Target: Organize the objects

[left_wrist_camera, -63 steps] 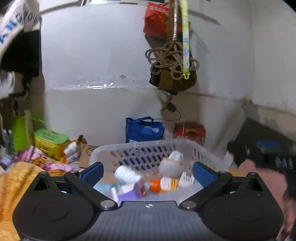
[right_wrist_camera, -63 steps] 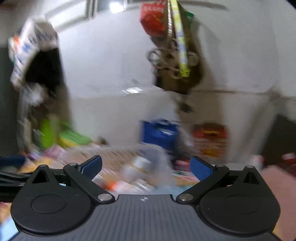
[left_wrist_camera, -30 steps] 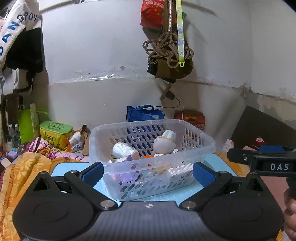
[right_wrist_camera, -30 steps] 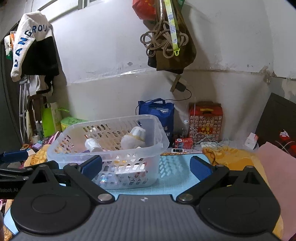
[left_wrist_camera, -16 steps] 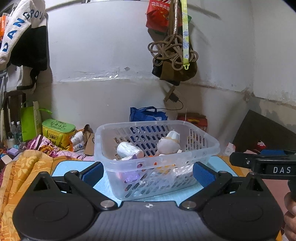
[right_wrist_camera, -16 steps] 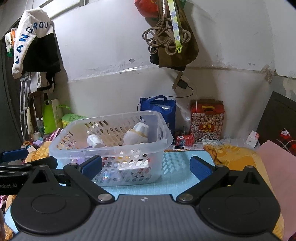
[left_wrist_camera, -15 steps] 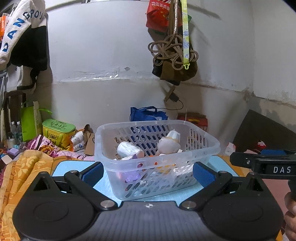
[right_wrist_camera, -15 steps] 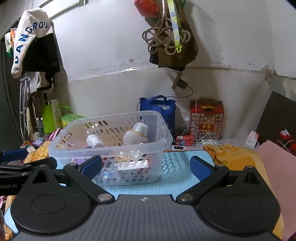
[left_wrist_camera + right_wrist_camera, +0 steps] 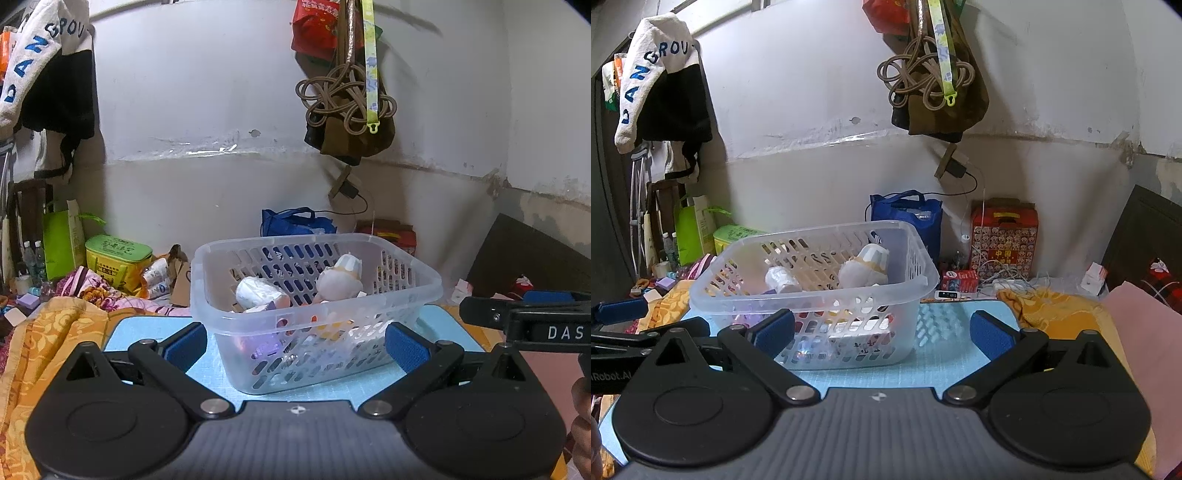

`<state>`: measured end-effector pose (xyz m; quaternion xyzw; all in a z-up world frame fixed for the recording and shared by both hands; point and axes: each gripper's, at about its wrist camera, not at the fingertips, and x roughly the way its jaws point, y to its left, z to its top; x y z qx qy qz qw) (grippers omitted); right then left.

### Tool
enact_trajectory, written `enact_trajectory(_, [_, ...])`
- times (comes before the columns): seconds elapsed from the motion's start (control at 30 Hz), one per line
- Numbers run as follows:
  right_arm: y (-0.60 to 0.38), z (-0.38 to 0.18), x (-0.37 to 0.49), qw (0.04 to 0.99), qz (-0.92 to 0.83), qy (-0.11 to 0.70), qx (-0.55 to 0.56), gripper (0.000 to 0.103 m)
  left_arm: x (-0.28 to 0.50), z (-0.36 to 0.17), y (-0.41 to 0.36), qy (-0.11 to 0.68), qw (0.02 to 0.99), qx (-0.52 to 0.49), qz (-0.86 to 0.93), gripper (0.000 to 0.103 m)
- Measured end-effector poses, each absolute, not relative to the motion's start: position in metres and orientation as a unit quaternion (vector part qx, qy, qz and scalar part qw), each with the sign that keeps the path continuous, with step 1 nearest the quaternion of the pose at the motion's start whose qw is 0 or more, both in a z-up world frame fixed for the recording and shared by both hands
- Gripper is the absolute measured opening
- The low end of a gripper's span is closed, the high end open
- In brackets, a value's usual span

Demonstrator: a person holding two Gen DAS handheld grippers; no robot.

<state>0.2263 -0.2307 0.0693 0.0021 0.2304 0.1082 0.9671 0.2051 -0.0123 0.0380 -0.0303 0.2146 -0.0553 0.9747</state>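
A clear plastic basket (image 9: 406, 291) stands on a light blue mat (image 9: 147, 328), holding a white roll (image 9: 260, 291), a pale round figure (image 9: 338, 282) and smaller items. The left gripper (image 9: 295, 343) hovers just in front of the basket, spread wide, gripping nothing. The right gripper (image 9: 882, 332) hovers at the basket's right front, equally wide apart and empty. A blue bag (image 9: 908, 218) sits behind the basket.

Left gripper (image 9: 296, 341): level, jaws spread wide, blue pads (image 9: 184, 343) apart, nothing between them. Right gripper (image 9: 882, 332): level, jaws likewise wide, blue pads (image 9: 991, 334) apart and empty. Each gripper's fingers show at the edge of the other's view, side by side. Part of the person's right hand (image 9: 581, 428) shows, gripping the right handle.
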Motion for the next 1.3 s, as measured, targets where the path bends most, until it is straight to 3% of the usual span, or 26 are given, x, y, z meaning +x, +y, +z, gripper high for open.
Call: enact_trajectory(1.3, [-0.2254,0.0647,0.2256,0.966,0.107,0.237,-0.009,0.103,0.2087,0.0321,-0.0121,0.224,0.973,-0.034,-0.048,0.103])
